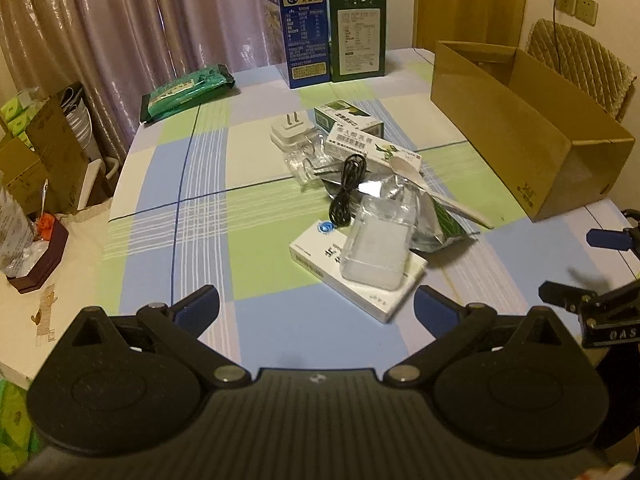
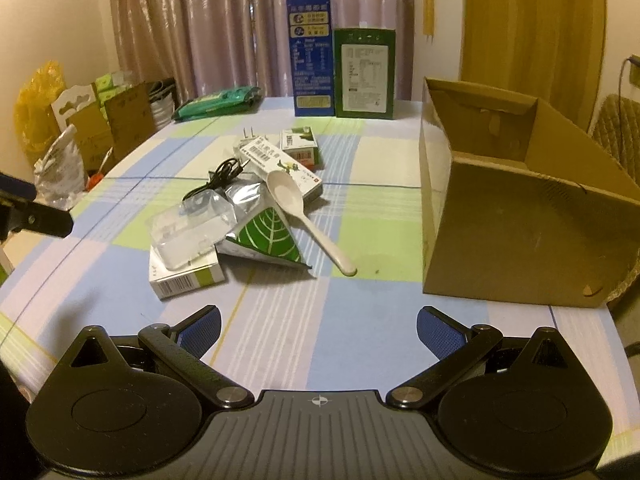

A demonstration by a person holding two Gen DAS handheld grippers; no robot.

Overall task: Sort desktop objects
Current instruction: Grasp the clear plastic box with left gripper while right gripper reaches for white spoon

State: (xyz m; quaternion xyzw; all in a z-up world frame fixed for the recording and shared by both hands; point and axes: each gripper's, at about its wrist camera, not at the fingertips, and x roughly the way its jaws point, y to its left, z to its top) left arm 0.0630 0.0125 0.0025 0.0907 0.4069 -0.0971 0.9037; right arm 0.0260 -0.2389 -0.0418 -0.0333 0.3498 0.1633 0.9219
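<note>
Clutter is heaped on the checked tabletop [image 2: 360, 320] ahead of both jaws, touched by neither. Nearest the left gripper [image 1: 316, 312], whose jaws are spread wide and empty, a white box [image 1: 360, 280] is seen just ahead and slightly right, with a clear case [image 1: 378, 244] resting on top of it. Beyond these a black cable [image 1: 348, 192], a foil pouch [image 1: 436, 220] and a white spoon [image 1: 432, 188] are piled, the spoon's bowl lying on a long carton [image 1: 372, 148]. Farther ahead a plug [image 1: 288, 132] and a small green box [image 1: 348, 120] are found. The right gripper [image 2: 318, 330] is likewise held wide open with nothing between its jaws; the heap lies ahead and left of it, the spoon handle pointing back toward them. An open cardboard box [image 2: 520, 216] stands ahead to the right, apart from the heap. Two tall cartons [image 2: 340, 64] stand upright at the far edge.
</note>
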